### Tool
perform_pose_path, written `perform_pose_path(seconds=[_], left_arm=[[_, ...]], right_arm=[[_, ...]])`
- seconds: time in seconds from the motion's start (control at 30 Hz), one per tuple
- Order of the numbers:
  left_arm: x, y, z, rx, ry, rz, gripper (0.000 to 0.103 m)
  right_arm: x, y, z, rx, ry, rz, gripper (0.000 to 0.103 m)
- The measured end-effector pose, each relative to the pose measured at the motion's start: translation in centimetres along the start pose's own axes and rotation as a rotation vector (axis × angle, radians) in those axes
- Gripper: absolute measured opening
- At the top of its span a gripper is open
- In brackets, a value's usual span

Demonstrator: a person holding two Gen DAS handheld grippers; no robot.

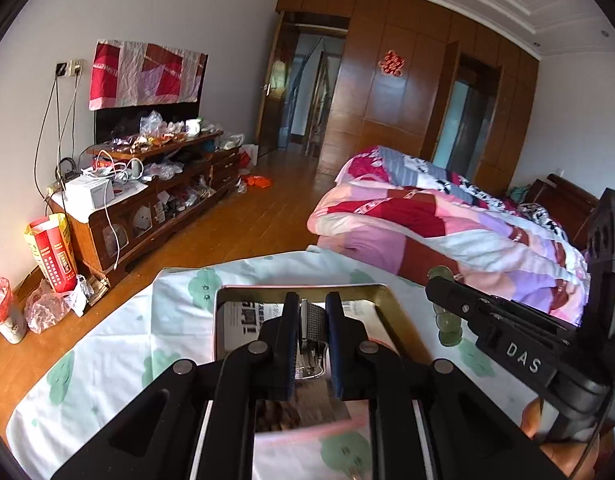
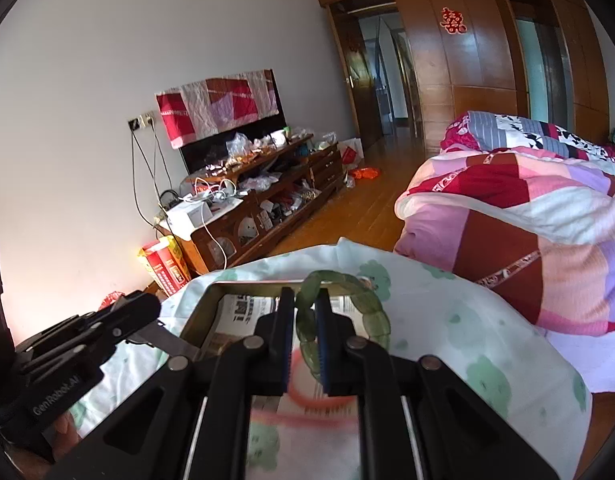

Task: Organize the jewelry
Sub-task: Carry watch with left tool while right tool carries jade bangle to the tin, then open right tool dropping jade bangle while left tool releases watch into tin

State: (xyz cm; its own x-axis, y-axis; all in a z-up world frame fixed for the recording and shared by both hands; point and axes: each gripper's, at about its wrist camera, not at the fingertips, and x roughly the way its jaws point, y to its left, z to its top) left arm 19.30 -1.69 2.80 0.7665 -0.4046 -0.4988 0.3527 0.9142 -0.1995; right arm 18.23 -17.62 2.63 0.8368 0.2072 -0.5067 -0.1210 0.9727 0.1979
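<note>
Tin [image 1: 401, 312], open, on cloth-covered table [image 1: 107, 344]: holds printed paper [image 1: 243, 316]. Left gripper [image 1: 312, 312] clenched on metal watchband [image 1: 313, 324], above tin. Right gripper [image 2: 305, 312] clenched on green bead bracelet [image 2: 371, 312], over tin's right edge.

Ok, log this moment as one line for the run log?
left gripper: shut on metal watch band | right gripper: shut on green bracelet | both above tin box on cloth

Black left gripper [image 1: 312, 320], seemingly blue-padded jaws.
</note>
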Motion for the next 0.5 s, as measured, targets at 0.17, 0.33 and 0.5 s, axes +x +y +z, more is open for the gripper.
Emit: perform_pose_path(seconds=[0.17,0.33,0.5], left_arm=[[3.5,0.5,0.1,0.005,0.067,0.041,0.012],[6.2,1.0,-0.1,-0.003,0.123,0.074,0.012],[7.4,1.2,-0.4,-0.009,0.161,0.116,0.013]], right_arm=[[3.7,-0.1,0.3,-0.014,0.045,0.004,0.014],[6.3,-0.5,0.2,-0.021,0.084,0.001,0.014],[7.3,-0.9,-0.1,-0.004,0.105,0.013,0.014]])
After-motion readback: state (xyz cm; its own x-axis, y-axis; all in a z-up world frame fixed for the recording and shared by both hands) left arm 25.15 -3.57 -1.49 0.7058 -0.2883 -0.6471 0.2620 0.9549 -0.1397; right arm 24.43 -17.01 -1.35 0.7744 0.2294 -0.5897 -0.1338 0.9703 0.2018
